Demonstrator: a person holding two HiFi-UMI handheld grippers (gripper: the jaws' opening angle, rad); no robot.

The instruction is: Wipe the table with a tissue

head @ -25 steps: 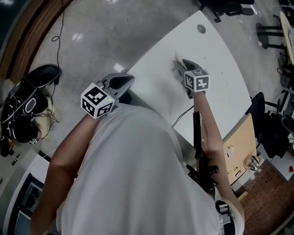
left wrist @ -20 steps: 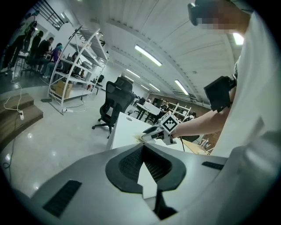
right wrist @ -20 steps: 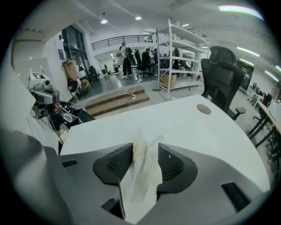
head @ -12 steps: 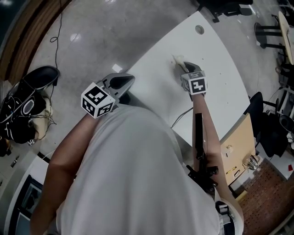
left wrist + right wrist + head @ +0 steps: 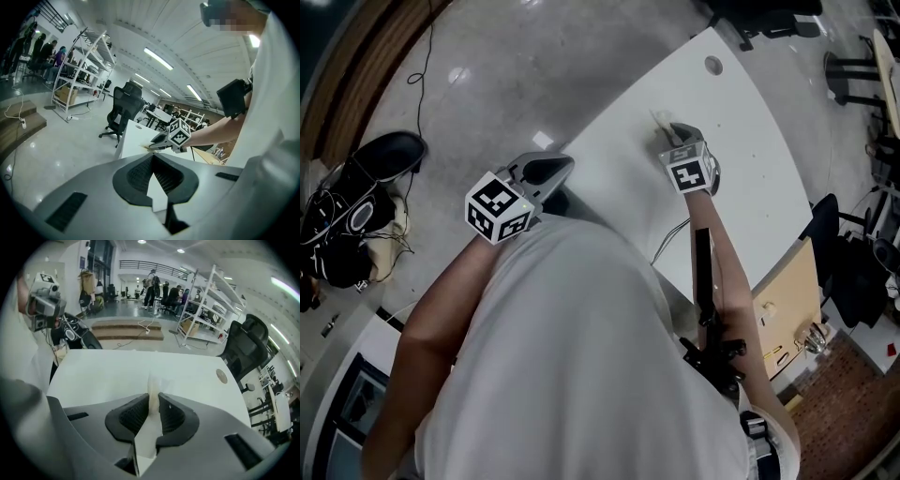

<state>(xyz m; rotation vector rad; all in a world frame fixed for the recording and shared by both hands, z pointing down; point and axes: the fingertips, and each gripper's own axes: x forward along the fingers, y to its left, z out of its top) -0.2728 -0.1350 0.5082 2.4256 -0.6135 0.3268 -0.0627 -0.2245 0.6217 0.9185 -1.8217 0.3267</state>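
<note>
Head view, step: tissue [image 5: 659, 120] gripped; wipe stroke looks about to start.
Next: likely press tissue down and drag it across; pinch must hold.
Room: open office, grey floor [image 5: 516, 66], shelving [image 5: 204, 305], chair [image 5: 246, 348].
Surface [image 5: 750, 159]: white, round grommet [image 5: 713, 65].
Right gripper [image 5: 667, 133]: jaws just closing, narrow, pinching tissue over the surface.
Left gripper [image 5: 551, 167]: jaws together, nothing held, beside the surface edge.

A pale, crumpled paper tissue [image 5: 153, 387] is standing as a narrow fold, pinched in the right gripper [image 5: 153, 404], whose jaws have just been closing on it, its tip poking out over the smooth white round-cornered table [image 5: 108, 373].
</note>
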